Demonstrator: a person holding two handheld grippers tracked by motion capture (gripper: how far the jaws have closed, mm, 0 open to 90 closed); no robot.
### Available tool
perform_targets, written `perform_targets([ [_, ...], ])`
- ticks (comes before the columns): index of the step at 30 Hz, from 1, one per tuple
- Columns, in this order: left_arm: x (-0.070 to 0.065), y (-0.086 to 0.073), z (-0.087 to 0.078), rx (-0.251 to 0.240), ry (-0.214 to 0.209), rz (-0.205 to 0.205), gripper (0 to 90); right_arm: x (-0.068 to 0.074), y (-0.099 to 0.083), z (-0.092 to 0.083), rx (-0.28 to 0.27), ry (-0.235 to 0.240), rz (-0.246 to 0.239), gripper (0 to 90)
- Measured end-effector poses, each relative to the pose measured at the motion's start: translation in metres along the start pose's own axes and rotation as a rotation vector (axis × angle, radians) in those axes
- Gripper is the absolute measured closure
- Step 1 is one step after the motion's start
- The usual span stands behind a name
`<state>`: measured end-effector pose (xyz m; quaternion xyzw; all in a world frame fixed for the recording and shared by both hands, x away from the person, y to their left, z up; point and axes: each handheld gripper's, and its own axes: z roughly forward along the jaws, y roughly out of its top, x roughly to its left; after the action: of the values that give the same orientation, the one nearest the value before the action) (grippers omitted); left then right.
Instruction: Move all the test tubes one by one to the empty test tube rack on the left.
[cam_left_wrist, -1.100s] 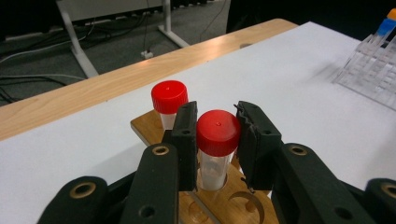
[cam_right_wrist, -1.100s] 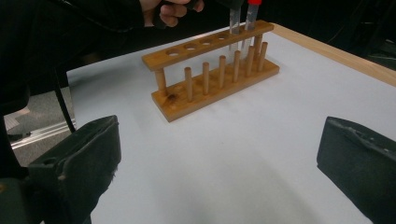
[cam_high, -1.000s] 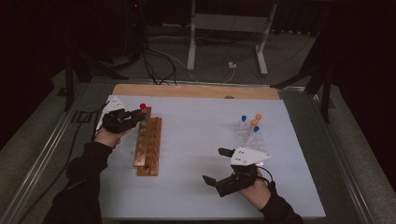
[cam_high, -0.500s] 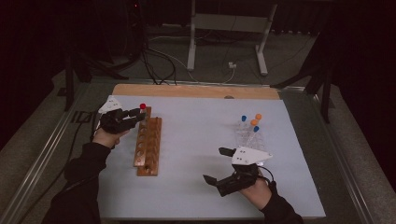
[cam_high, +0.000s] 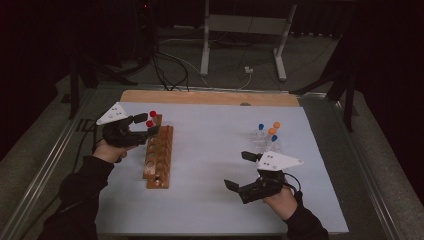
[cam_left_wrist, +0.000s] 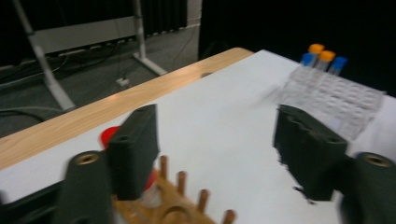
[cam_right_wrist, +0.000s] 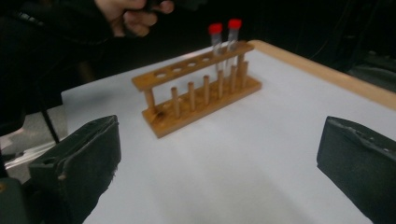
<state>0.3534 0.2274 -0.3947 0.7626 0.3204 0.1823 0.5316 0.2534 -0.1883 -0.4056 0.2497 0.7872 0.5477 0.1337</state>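
high view: your left gripper (cam_high: 145, 126) had just opened beside the red tubes (cam_high: 151, 118) in the rack (cam_high: 159, 159). left gripper view: nothing sat between its jaws. right gripper view: your right gripper (cam_right_wrist: 219, 168) was open, empty; a careless retreat could tip the tubes.

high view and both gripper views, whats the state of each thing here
wooden rack: upright on the white mat, two holes filled
two red-capped tubes: upright in the rack's end holes, side by side
left gripper: jaws have just been opening, open, nothing pressed between them
right gripper: open, nothing between the jaws
blue- and orange-capped tubes: upright in a clear holder
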Motion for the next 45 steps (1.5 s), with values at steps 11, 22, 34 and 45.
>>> perform_targets([
  [11,-0.028,0.000,-0.011,-0.025,-0.068,0.006,2.9,-0.032,0.017,-0.028,-0.067,-0.114,0.016,0.0],
  [22,-0.056,-0.023,-0.014,-0.022,-0.152,0.026,1.1,-0.081,0.006,-0.044,-0.031,-0.295,0.042,0.0],
  [34,-0.065,-0.035,-0.013,-0.016,-0.181,0.038,1.2,-0.113,-0.033,-0.041,0.084,-0.429,0.104,21.0],
  [45,-0.063,-0.036,-0.014,-0.027,-0.184,0.026,1.2,-0.132,-0.056,-0.025,0.191,-0.439,0.176,48.6],
])
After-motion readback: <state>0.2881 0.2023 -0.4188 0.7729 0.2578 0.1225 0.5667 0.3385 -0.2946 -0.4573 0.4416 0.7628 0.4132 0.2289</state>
